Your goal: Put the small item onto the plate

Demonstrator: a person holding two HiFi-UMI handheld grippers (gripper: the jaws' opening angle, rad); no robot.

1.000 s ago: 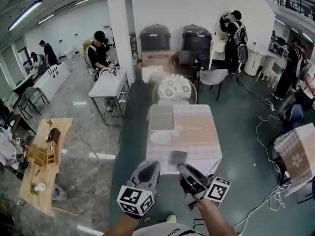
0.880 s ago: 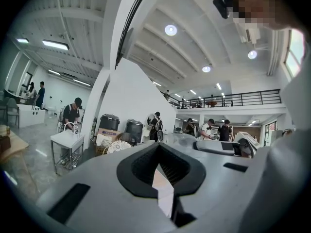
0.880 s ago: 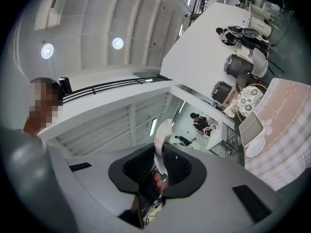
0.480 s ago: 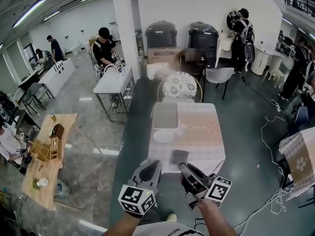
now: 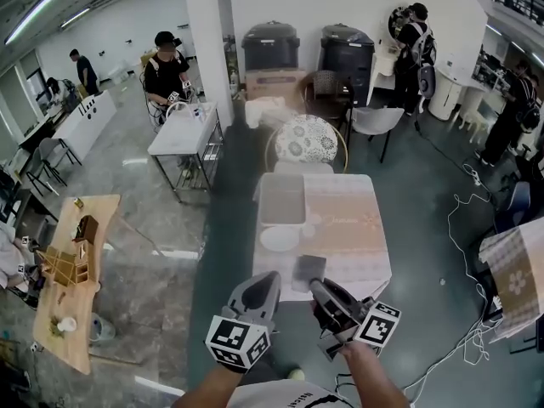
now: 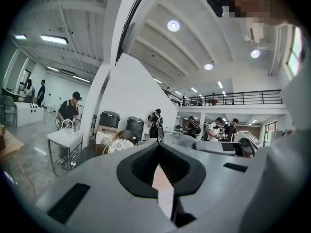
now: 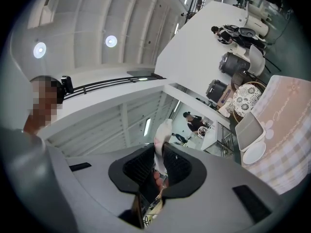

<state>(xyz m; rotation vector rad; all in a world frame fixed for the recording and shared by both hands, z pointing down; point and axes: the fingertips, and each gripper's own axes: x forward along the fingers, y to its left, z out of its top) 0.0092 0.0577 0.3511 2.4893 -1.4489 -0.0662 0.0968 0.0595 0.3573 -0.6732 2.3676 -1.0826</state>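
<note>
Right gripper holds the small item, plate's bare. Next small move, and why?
Probably carry the right gripper forward and slightly left, over the white plate, before letting go. Its jaws are closed on the small item, which is over the table's near part, short of the plate. The plate lies bare, this side of the gray tray.

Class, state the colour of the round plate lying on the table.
White, with no pattern visible. The plate shows best in the head view.
</note>
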